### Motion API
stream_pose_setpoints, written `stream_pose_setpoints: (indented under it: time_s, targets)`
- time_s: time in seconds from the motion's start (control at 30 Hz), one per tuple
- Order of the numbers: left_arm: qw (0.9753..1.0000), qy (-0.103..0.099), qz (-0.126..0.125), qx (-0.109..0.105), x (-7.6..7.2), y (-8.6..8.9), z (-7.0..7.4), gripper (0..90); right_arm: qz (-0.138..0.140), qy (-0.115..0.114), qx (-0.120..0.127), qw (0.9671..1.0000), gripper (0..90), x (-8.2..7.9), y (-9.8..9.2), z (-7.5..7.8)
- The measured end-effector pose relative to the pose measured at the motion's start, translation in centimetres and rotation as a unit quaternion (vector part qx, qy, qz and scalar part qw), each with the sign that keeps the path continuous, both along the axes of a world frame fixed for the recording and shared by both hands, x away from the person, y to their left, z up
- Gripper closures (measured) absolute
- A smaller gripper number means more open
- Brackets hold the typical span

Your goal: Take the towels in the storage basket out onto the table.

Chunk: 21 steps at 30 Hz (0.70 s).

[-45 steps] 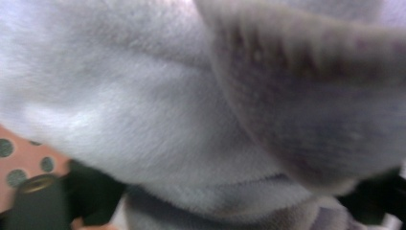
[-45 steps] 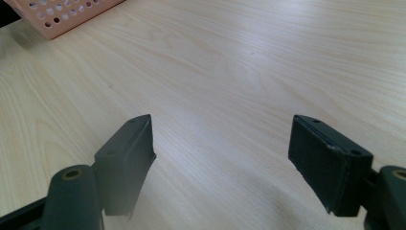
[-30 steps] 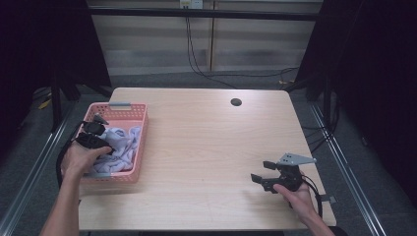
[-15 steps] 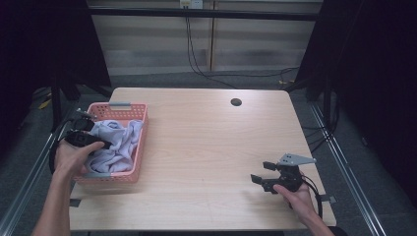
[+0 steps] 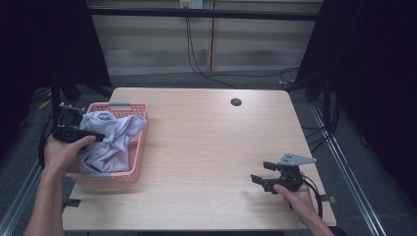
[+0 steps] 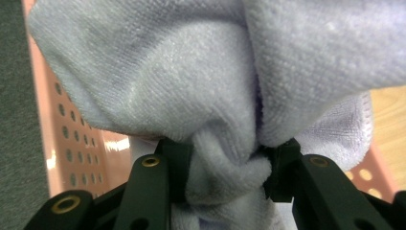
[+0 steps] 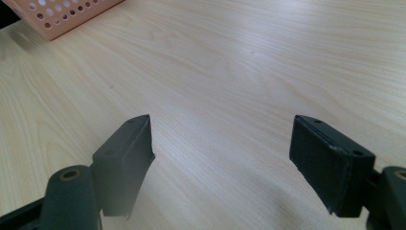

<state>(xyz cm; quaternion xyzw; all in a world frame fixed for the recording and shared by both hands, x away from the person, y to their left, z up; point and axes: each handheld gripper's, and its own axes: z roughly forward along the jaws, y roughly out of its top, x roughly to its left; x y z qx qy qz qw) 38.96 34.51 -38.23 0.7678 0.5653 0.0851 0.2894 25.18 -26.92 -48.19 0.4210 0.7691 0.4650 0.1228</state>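
A pale lilac towel (image 5: 112, 133) bulges up out of a pink perforated basket (image 5: 139, 147) at the table's left edge. My left gripper (image 5: 98, 136) is shut on a fold of the towel (image 6: 225, 163), and the cloth hangs in front of the pink basket wall (image 6: 72, 143). My right gripper (image 5: 261, 173) rests low at the table's front right, jaws wide apart with nothing between them. In the right gripper view my right gripper (image 7: 222, 158) faces bare wood, with a corner of the basket (image 7: 62, 14) far off.
The light wooden table (image 5: 206, 142) has a round cable hole (image 5: 236, 102) near its far edge. Cables hang behind the table. Dark floor and metal rails flank both sides.
My left gripper has pulled back and up toward the basket's left side with the towel in it, and the cloth now stands higher above the rim. The right gripper has stayed put.
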Motion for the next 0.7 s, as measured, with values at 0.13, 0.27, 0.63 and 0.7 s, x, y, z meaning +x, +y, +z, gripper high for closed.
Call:
stream_pose_setpoints:
  time_s: [0.13, 0.27, 0.63, 0.7]
  targets:
    - [1.0000, -0.008, 0.004, -0.005, -0.1, 0.3, 0.6, 61.5, 0.000, 0.002, -0.001, 1.0000, 22.3, 0.0, 0.0, 0.0]
    - [0.9997, -0.024, 0.003, -0.008, -0.4, 0.5, 1.5, 61.5, -0.001, 0.002, -0.001, 1.0000, 22.3, 0.0, 0.1, 0.0]
    - [0.9983, -0.051, -0.005, -0.029, -0.4, 0.1, 3.4, 61.3, -0.002, 0.003, 0.001, 1.0000, 21.2, 0.0, 0.0, 0.0]
    - [0.9978, -0.057, -0.007, -0.032, -0.5, 0.0, 3.8, 61.3, -0.002, 0.003, 0.001, 1.0000, 21.2, 0.0, 0.0, 0.0]
